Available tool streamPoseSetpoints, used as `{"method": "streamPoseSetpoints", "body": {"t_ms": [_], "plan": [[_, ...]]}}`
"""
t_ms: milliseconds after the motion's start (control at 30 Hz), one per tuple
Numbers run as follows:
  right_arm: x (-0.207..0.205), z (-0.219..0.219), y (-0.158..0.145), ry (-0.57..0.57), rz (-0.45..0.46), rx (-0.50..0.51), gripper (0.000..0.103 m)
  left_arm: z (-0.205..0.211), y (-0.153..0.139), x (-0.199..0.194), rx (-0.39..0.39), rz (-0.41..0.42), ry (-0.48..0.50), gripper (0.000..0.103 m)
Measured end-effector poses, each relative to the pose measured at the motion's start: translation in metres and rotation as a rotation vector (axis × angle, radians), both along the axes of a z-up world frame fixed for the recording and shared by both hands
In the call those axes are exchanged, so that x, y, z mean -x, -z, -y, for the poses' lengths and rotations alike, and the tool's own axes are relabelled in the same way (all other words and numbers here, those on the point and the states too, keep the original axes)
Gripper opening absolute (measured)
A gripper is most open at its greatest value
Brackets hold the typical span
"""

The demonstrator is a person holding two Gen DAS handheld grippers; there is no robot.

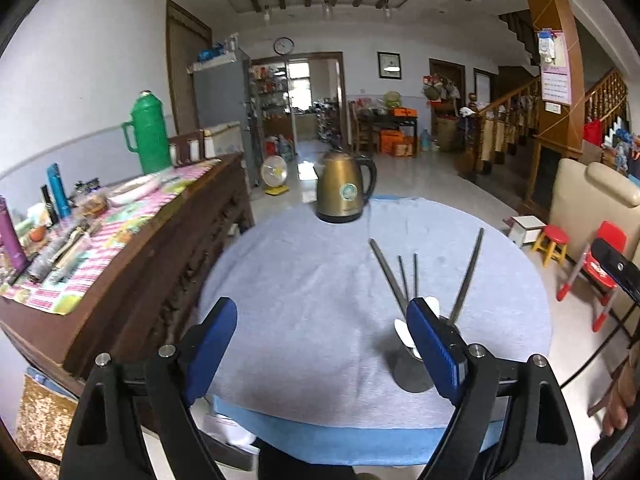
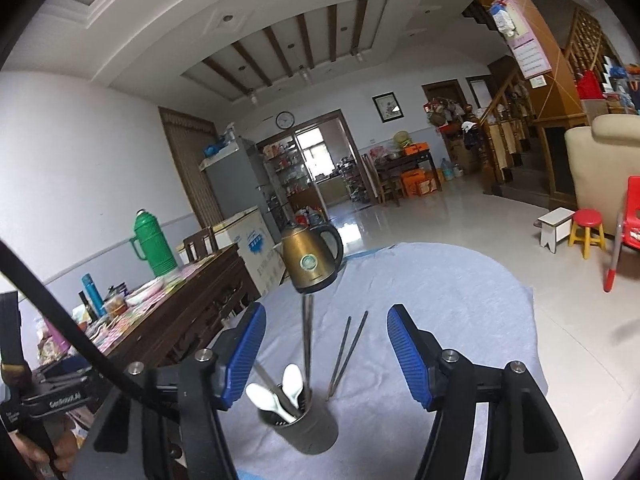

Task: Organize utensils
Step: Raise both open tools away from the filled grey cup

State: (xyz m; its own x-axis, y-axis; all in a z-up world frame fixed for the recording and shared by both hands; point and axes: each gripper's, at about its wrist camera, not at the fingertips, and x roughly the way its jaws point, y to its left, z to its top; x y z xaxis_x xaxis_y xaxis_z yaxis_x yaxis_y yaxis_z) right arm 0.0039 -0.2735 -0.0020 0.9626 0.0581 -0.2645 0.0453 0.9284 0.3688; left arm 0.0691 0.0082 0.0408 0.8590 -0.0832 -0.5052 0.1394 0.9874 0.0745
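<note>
The round counter [image 1: 320, 280] has a light blue cloth [image 1: 300, 320] on it. A gold kettle [image 1: 344, 188] stands at the far edge. A dark cup [image 2: 304, 428] stands near, holding white spoons [image 2: 276, 396] and chopsticks [image 2: 307, 340].

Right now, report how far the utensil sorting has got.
Done: chopsticks and white spoons stand in the dark holder on the grey cloth. In hand: nothing; left gripper and right gripper are open. Left: no loose utensils visible.
</note>
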Motion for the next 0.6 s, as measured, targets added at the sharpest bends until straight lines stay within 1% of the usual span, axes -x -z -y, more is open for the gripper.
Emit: {"method": "streamPoseSetpoints", "body": {"t_ms": [167, 333, 467, 600], "plan": [[0.000, -0.018, 0.000, -0.024, -0.031, 0.025, 0.066, -0.010, -0.005, 0.002, -0.011, 0.016, -0.050, 0.087], [0.001, -0.031, 0.003, -0.053, -0.057, 0.019, 0.066, -0.019, -0.006, 0.005, -0.013, 0.018, -0.079, 0.088], [0.003, -0.040, 0.005, -0.071, -0.074, 0.034, 0.067, -0.020, -0.007, 0.007, -0.024, 0.022, -0.081, 0.088], [0.003, -0.039, 0.006, -0.077, -0.087, 0.023, 0.067, -0.018, -0.006, 0.006, -0.040, 0.025, -0.081, 0.089]]}}
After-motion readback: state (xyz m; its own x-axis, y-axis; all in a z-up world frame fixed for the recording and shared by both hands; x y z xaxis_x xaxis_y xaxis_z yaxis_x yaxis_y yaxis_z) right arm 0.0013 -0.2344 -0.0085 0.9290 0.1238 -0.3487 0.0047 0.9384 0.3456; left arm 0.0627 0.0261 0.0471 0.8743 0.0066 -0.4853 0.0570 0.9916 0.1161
